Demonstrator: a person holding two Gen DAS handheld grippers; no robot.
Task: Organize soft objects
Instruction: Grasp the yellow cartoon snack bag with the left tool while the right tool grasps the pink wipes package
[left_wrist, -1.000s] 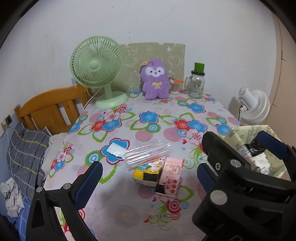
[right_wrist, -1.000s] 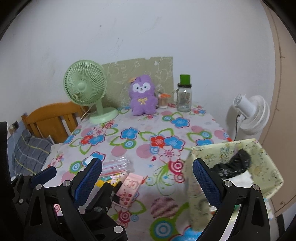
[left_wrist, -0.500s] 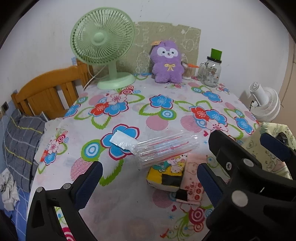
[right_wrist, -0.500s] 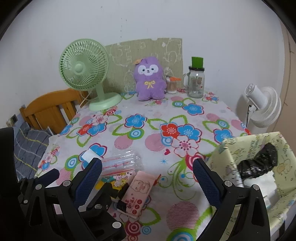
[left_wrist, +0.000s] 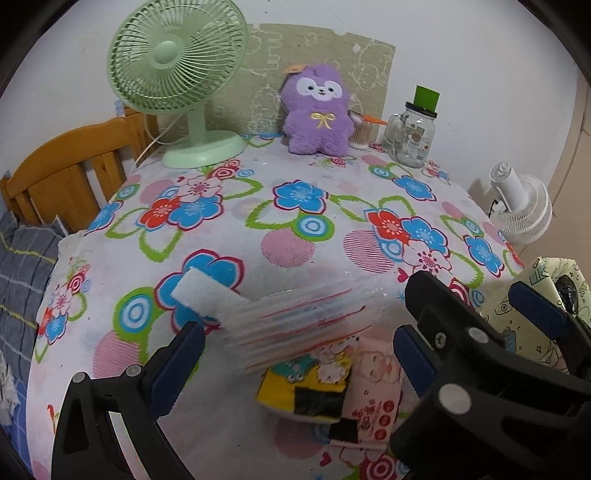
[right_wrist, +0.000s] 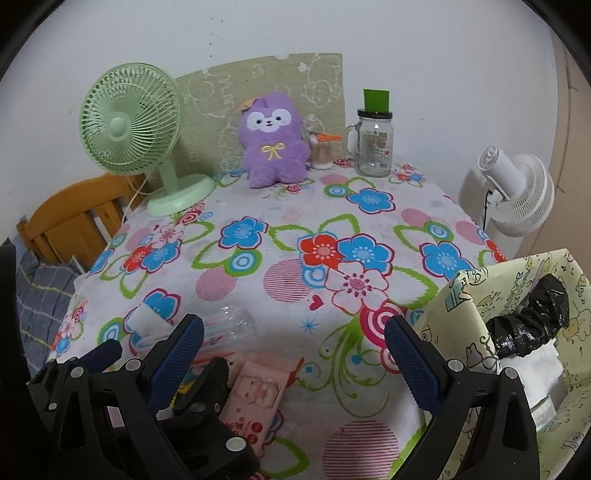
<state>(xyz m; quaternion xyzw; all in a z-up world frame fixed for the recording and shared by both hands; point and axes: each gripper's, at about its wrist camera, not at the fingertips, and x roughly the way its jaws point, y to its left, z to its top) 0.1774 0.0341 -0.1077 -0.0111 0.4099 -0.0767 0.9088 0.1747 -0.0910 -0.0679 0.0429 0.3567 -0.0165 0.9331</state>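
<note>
A clear plastic packet (left_wrist: 299, 325) of white pads lies on the flowered tablecloth (left_wrist: 295, 221), overlapping a yellow tissue pack (left_wrist: 303, 387) and a pink tissue pack (left_wrist: 373, 391). My left gripper (left_wrist: 295, 362) is open and hovers just above these packs. My right gripper (right_wrist: 295, 354) is open and empty, over the table's front; the pink pack (right_wrist: 258, 395) and clear packet (right_wrist: 221, 332) lie by its left finger. A purple plush toy (left_wrist: 317, 110) sits upright at the table's back. A pale green fabric bin (right_wrist: 517, 332) stands at the right, holding a black bag (right_wrist: 532, 325).
A green desk fan (left_wrist: 177, 74) stands back left, a glass jar with a green lid (left_wrist: 413, 129) and a cotton swab holder (right_wrist: 321, 151) back right. A wooden chair (left_wrist: 62, 173) is at the left, a white fan (right_wrist: 517, 192) off the right edge.
Both grippers have moved forward and lower toward the table. The packs now sit closer, between my left gripper's fingers. Nothing was grasped.
</note>
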